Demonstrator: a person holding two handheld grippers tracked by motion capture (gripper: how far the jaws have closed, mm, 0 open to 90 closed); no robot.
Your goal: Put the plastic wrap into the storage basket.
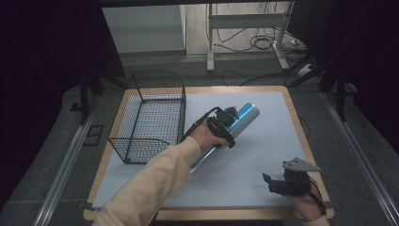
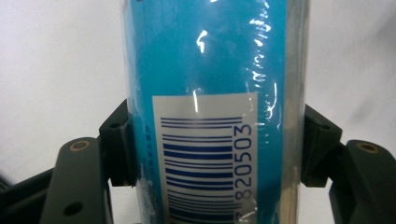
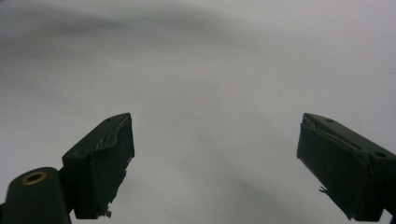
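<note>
A long blue tube wrapped in clear film lies slanted across the middle of the white table sheet. My left gripper is shut on the tube's middle. In the left gripper view both black jaws press the tube's sides, and the blue tube carries a white barcode label. My right gripper rests near the table's front right, jaws spread wide. The right gripper has only bare white sheet between its fingers.
A black wire basket stands at the table's left, close to the tube and my left hand. The wooden table edge frames the sheet. A metal stand with cables sits on the floor beyond the table.
</note>
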